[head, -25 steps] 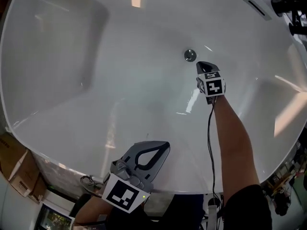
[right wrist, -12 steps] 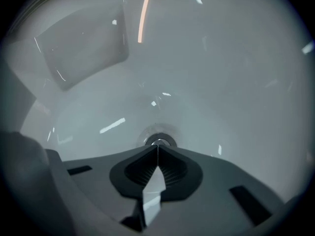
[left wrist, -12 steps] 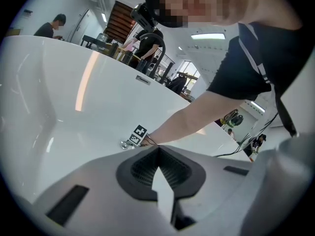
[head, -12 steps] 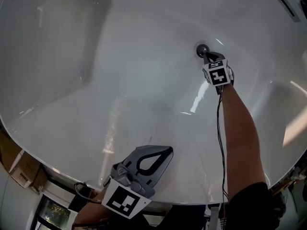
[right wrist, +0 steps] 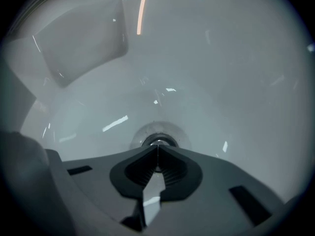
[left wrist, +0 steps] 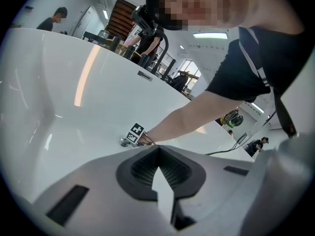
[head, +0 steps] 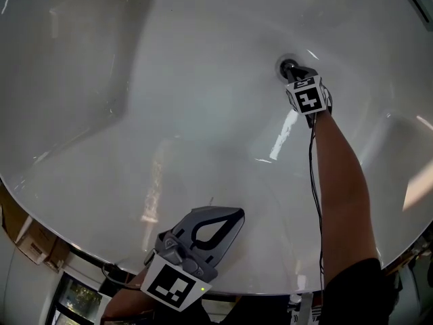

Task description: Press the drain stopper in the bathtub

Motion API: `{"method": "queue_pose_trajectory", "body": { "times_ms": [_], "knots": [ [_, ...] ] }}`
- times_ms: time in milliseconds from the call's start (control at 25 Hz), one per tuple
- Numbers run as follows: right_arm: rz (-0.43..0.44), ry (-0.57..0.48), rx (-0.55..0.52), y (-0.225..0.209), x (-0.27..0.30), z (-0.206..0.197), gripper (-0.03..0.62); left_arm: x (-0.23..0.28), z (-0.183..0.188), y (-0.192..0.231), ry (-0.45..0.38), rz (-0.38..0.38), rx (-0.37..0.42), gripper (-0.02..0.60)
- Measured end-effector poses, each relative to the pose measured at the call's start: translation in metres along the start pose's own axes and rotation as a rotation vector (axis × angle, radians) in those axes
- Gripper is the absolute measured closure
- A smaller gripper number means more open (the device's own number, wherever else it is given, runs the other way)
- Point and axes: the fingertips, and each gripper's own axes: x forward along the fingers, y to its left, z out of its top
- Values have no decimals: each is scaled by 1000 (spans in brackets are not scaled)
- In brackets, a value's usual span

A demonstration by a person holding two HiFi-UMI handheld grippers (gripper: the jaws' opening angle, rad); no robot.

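Right gripper (head: 293, 73), clenched and empty, has closed in. Its tips now meet the drain stopper (head: 285, 65) at one o'clock, so the press looks underway. Left gripper (head: 226, 217) hangs clenched, empty, at six.

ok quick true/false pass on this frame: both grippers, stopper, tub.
1. The right gripper has its jaws together, tips at the stopper. True.
2. The left gripper is down at the stopper too. False: it is up by the tub's near rim, well away from the stopper.
3. The left gripper holds a cloth. False: its jaws are together with nothing between them.
4. A cable runs along the person's right forearm. True.
5. The tub is black. False: it is white.
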Motion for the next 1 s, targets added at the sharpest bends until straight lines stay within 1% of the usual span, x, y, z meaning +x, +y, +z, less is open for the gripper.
{"method": "queue_pose_trajectory", "body": {
  "times_ms": [200, 400, 640, 760, 840, 880, 1000],
  "knots": [
    [-5, 70, -15, 1, 12, -8, 579, 0, 1, -2, -5, -18, -32, 578],
    [14, 68, -2, -2, 14, -10, 579, 0, 4, -4, -11, -28, -37, 578],
    [29, 127, -23, -1, 16, -9, 579, 1, 4, -5, -9, -32, -42, 578],
    [35, 126, -35, -1, 16, -8, 579, 2, 5, -7, -14, -37, -44, 578],
    [26, 117, -51, 1, 16, -8, 579, 2, 8, -7, -38, -29, -43, 578],
    [22, 113, -46, 1, 16, -9, 579, 2, 10, -7, -47, -26, -40, 578],
    [23, 109, -14, -1, 17, -11, 579, 1, 9, -7, -36, -31, -20, 578]
  ]
}}
